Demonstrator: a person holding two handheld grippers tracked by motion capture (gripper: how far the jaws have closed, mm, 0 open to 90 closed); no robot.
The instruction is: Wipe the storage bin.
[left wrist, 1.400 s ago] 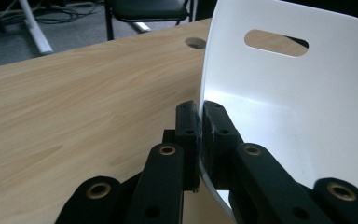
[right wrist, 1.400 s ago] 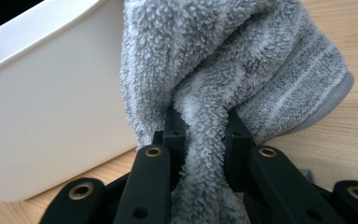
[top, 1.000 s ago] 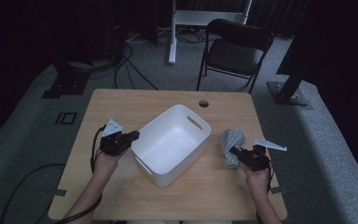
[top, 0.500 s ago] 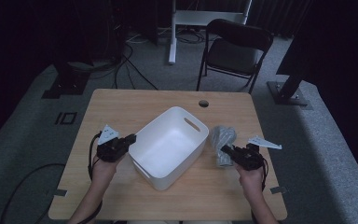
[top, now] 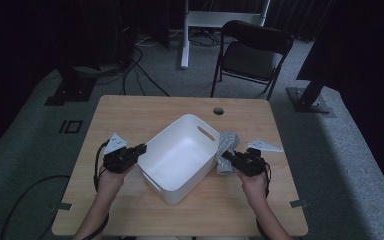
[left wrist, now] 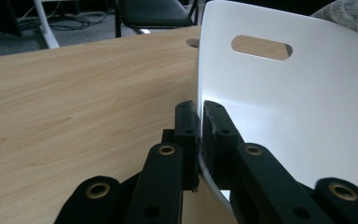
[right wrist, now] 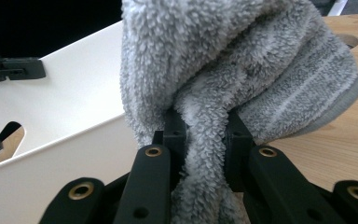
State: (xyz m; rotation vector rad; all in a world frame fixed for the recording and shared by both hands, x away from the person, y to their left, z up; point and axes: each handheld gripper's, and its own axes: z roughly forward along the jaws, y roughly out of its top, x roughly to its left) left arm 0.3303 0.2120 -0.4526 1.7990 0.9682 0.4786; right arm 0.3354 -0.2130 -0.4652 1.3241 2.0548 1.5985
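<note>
High view: white plastic bin [top: 182, 156] sits mid-worktop [top: 130, 112], turned at an angle; all places taken from it.

Left of bin: left gripper [top: 139, 150] at the near-left rim. Left gripper view shows its fingers [left wrist: 186, 122] pinched narrow onto the thin wall, one each side. Wall smooth, glossy, rigid, with an oval handle slot [left wrist: 261, 47].

Bin interior: bare, nothing loaded.

Right of bin: grey towel [top: 226, 148] bunched on the worktop, touching the bin's right wall. Right gripper [top: 228, 158] at its near end; right gripper view shows fingers [right wrist: 175, 130] clamped on a fold of towel [right wrist: 242, 70]. Fabric fluffy, soft, faintly striped.

Judgement: bin steadied, towel gripped; lifting it over the rim and releasing inside remain.

Worktop pale wood grain, matte.
</note>
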